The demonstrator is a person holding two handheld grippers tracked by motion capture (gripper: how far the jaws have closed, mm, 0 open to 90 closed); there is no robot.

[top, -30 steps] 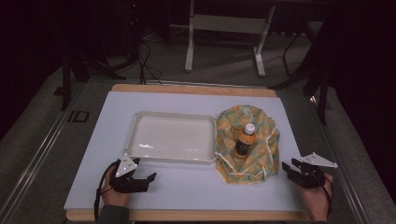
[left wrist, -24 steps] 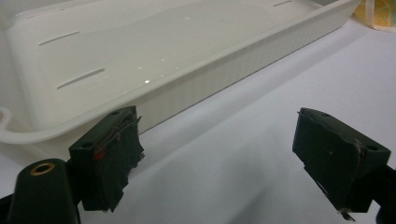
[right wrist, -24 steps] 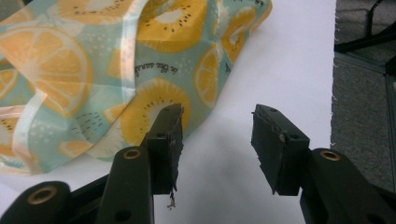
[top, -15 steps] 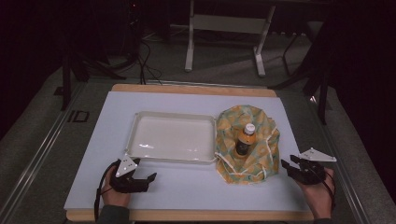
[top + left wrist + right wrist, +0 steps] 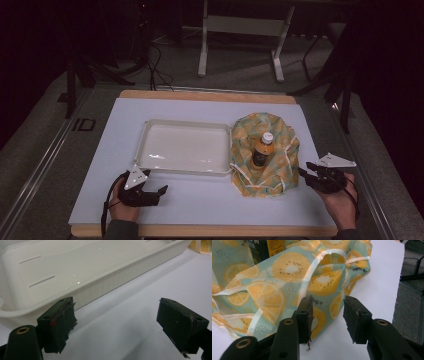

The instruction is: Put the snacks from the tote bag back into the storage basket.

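Teal cloth (image 5: 272, 150) printed with orange citrus slices; white tray (image 5: 150, 127).

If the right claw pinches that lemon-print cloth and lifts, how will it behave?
The lemon-print cloth lies in soft folds, so it is probably floppy and will drape from the pinch rather than lift flat. The bottle stands upright on it, so tugging the edge may tip that bottle. The right claw, jaws just closing with nothing between them, looks set for a thin fold.
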